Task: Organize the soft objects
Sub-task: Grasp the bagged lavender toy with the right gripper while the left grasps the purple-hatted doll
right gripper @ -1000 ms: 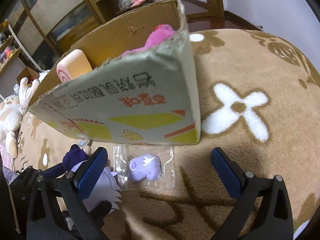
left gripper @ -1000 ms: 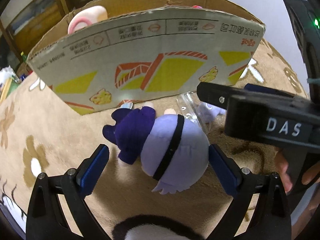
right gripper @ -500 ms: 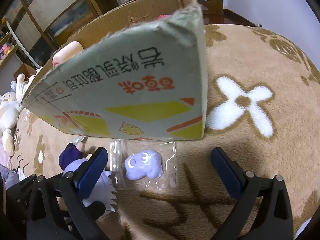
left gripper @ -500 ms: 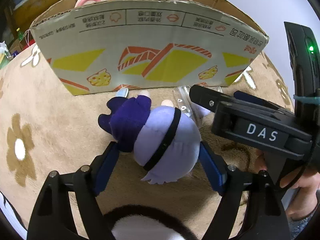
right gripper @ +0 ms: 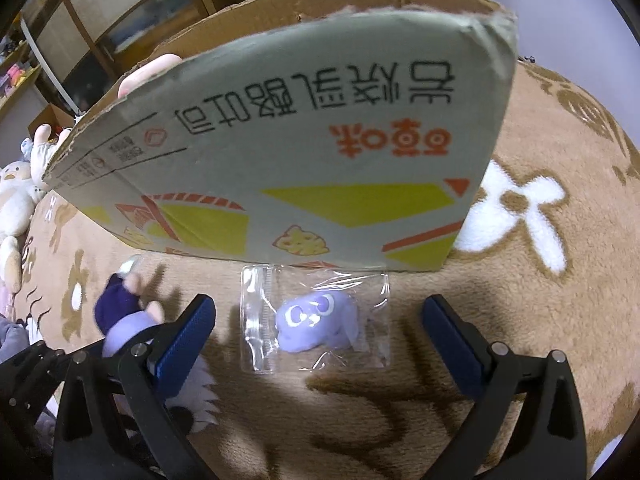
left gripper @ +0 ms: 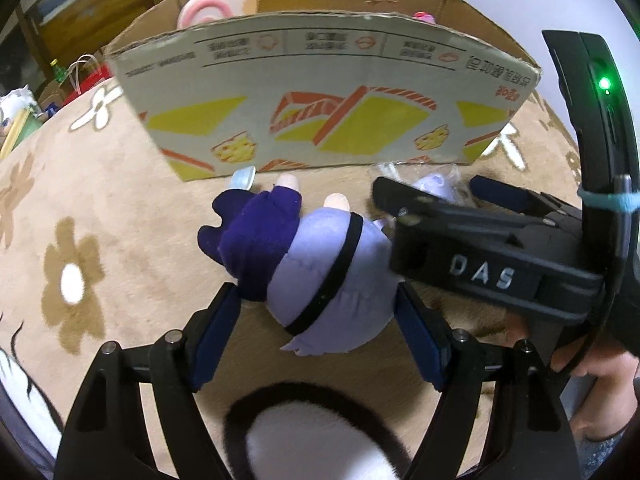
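Left wrist view shows the left hand-held gripper (left gripper: 318, 312) angled steeply down, its blue pads closed against the sides of the lilac plush doll (left gripper: 320, 276), which lies on the furry brown flower-patterned carpet (left gripper: 80, 208) just before the cardboard box (left gripper: 320, 96). The right wrist view alone shows clearly, between the wide-open fingers of the right hand-held gripper (right gripper: 318, 336), a small lilac plush toy (right gripper: 316, 320) sealed in a crinkly clear bag (right gripper: 256, 320), untouched, close to the box wall. A pink roll-shaped plush (left gripper: 218, 2) peeks out of the box.
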Demonstrator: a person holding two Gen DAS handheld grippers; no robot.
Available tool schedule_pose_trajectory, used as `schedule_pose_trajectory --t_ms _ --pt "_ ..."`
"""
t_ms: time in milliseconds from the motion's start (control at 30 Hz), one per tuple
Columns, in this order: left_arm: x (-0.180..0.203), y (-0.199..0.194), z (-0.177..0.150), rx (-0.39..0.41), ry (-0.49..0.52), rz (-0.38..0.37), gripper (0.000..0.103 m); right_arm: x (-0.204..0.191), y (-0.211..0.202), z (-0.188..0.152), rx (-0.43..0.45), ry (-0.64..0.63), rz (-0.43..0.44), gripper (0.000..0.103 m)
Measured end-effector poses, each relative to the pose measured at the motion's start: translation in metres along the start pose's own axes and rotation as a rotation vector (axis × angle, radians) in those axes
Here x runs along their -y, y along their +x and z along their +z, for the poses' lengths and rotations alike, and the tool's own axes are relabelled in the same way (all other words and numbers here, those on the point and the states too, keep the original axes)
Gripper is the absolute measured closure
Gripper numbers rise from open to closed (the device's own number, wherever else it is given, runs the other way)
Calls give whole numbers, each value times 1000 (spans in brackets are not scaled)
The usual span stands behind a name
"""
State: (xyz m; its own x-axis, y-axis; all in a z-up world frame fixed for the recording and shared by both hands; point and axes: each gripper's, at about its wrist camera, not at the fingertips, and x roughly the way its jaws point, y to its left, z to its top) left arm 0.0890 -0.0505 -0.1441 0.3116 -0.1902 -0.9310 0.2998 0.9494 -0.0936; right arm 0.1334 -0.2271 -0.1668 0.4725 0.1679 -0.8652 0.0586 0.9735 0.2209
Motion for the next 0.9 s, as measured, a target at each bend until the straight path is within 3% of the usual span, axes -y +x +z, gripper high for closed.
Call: schedule_pose_trajectory --t_ms 233,367,600,700,767,900 --pt "-10 1 -2 -18 -26 8 26 -5 5 -3 13 1 -26 0" --pt "-8 0 0 -25 -13 36 27 -7 6 -7 11 -8 -60 6" --pt "8 4 -5 -27 -14 67 27 -19 11 -15 8 -63 -122 9" --pt "9 5 -4 -22 -18 63 27 -28 10 -22 6 -75 -143 18" --pt "11 5 -3 -18 -22 62 27 -29 6 -27 8 -83 -154 34" --pt "7 0 -8 -6 -25 80 27 -25 -3 -32 17 -67 -146 52"
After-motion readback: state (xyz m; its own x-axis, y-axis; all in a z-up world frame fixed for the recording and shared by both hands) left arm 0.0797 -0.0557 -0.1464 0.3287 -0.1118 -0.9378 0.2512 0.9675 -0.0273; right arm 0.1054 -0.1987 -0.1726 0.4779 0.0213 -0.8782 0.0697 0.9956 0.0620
